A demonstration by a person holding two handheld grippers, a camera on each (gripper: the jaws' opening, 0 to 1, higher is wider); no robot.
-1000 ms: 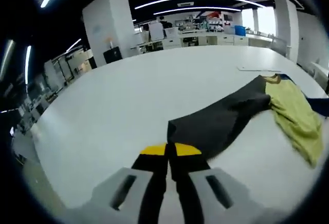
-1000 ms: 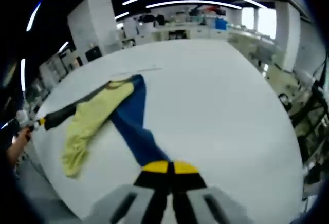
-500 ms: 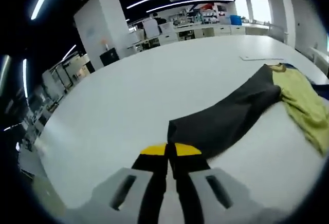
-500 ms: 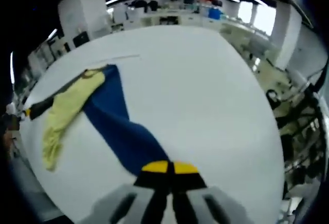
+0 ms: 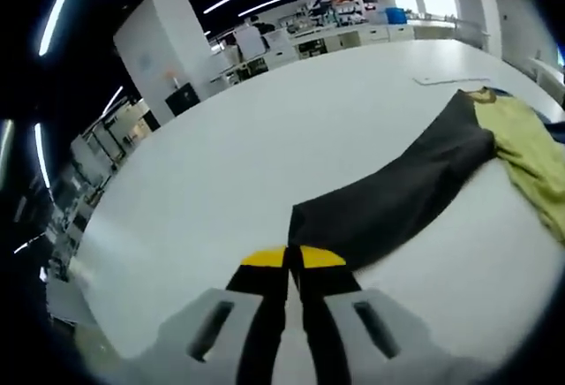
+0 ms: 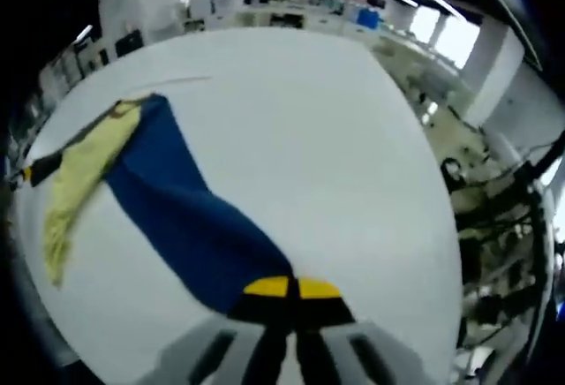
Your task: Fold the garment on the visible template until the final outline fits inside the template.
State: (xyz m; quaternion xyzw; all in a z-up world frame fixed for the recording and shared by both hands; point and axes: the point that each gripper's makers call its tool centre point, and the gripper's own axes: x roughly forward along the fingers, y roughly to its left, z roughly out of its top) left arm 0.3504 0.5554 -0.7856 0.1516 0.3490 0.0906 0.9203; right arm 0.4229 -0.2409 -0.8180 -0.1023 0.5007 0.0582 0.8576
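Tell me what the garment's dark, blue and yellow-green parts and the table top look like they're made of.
The dark panel, blue panel and yellow-green panel of the garment look like soft matte knit fabric, likely cotton or a blend: each drapes, creases and stretches where the left gripper and right gripper pinch it. The table looks like smooth white laminate with a faint sheen.

Left gripper with black fingers, yellow tips, pale grey housing with dark slots, right gripper matching, black fingers, yellow tips, grey body
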